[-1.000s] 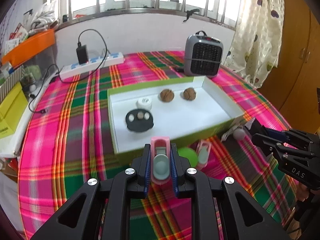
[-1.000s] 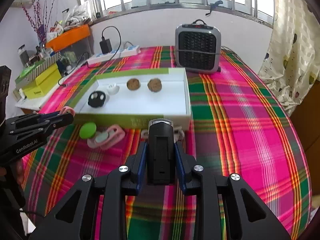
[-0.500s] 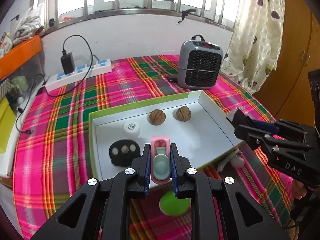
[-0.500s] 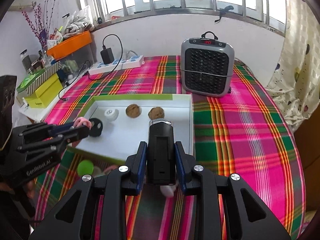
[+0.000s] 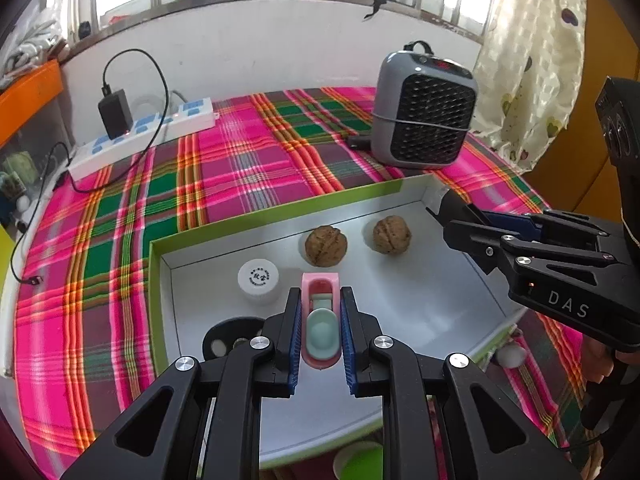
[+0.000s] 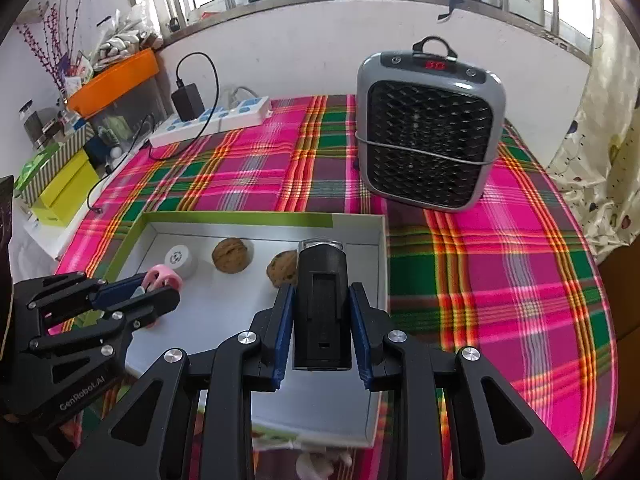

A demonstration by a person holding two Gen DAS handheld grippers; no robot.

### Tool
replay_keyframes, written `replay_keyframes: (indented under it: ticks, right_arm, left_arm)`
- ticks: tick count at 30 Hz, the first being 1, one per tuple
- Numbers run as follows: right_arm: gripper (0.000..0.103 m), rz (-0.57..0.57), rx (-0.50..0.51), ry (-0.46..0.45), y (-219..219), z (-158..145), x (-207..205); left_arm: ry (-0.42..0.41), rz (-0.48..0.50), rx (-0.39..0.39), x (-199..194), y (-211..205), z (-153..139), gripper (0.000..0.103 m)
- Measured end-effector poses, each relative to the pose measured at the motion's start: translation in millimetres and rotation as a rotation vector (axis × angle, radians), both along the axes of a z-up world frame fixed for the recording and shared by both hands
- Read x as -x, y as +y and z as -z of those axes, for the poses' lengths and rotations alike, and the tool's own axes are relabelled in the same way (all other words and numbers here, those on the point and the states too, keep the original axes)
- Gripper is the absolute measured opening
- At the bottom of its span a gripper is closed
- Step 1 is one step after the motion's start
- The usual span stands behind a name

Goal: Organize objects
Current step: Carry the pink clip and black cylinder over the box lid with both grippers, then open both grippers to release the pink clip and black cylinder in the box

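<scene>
My left gripper (image 5: 320,312) is shut on a pink toy with a pale green centre (image 5: 320,322) and holds it above the white tray with green walls (image 5: 440,312). It also shows in the right wrist view (image 6: 160,286). My right gripper (image 6: 322,292) is shut on a black rectangular device (image 6: 322,304) above the tray's right part (image 6: 376,280); it also shows in the left wrist view (image 5: 452,216). In the tray lie two walnuts (image 5: 326,246) (image 5: 391,235), a white round cap (image 5: 259,278) and a black disc (image 5: 228,340).
A grey heater (image 6: 428,128) stands behind the tray on the plaid cloth. A white power strip with a black charger (image 5: 140,136) lies at the back left. A green round thing (image 5: 360,462) and a small white object (image 5: 510,356) lie in front of the tray.
Both grippers have moved forward and over the tray, each still holding its object. The tray and heater now look nearer.
</scene>
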State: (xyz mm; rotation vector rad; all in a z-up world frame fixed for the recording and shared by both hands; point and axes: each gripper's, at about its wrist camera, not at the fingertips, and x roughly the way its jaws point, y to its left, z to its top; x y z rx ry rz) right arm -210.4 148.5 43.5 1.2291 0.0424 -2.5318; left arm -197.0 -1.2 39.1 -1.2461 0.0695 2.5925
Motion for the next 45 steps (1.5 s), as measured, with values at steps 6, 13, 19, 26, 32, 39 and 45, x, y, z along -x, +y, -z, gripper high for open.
replay_keyframes:
  ticks: [6, 13, 19, 26, 32, 39, 45]
  right_arm:
    - [0.029, -0.003, -0.025, -0.022, -1.9, 9.8, 14.8]
    - [0.029, -0.005, -0.039, -0.035, -4.9, 17.3, 22.8]
    - [0.029, -0.012, -0.054, -0.034, -9.5, 20.8, 26.8]
    - [0.029, -0.019, -0.069, -0.028, -13.1, 22.4, 30.3]
    - [0.029, -0.028, -0.087, -0.021, -16.4, 23.4, 31.0]
    - [0.029, -0.031, -0.087, -0.017, -17.7, 24.0, 31.6]
    - [0.029, -0.034, -0.087, -0.015, -17.1, 24.6, 31.6]
  left_arm:
    - [-0.017, -0.015, 0.012, 11.0, -1.5, 7.6, 0.015]
    - [-0.034, -0.012, 0.024, 18.5, 1.2, 14.9, 0.015]
    - [-0.041, -0.017, 0.033, 22.8, 1.8, 19.1, 0.015]
    - [-0.052, -0.015, 0.038, 26.3, 3.0, 24.0, 0.015]
    - [-0.047, -0.013, 0.048, 27.5, 4.0, 25.1, 0.015]
    - [-0.049, -0.015, 0.044, 27.9, 4.4, 24.7, 0.016]
    - [-0.048, -0.015, 0.048, 28.1, 4.3, 24.8, 0.016]
